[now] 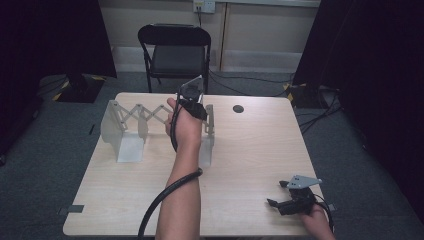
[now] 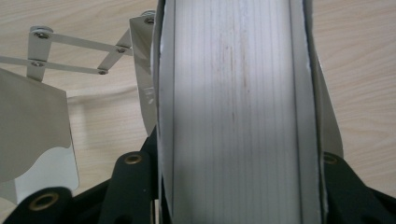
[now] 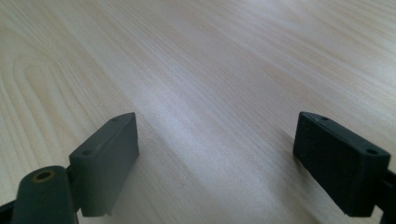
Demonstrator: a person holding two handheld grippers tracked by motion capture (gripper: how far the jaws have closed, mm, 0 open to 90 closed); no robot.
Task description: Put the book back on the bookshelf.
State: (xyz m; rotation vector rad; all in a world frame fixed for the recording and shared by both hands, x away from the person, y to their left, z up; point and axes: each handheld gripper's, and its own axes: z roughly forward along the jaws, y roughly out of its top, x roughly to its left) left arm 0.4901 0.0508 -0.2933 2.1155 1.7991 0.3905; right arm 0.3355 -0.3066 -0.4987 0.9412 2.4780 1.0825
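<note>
My left gripper (image 1: 195, 106) reaches over the far middle of the table, at the right end of a pale metal expanding rack (image 1: 140, 117) with scissor links (image 2: 79, 56). Its black jaws press from both sides on a thick white block (image 2: 233, 116) with fine lines along it, like the page edge of a book between thin covers. The block hides the pads. One of the rack's upright plates (image 2: 142, 70) stands right beside the block. At the table's front right, my right gripper (image 1: 276, 193) rests low over bare wood, open, with nothing between its fingers (image 3: 107, 158).
The wooden table (image 1: 250, 150) has a round black cable hole (image 1: 238, 108) at the far right of the middle. A black folding chair (image 1: 175, 50) stands behind the table. Dark curtains hang on both sides, and cables lie on the floor at the right.
</note>
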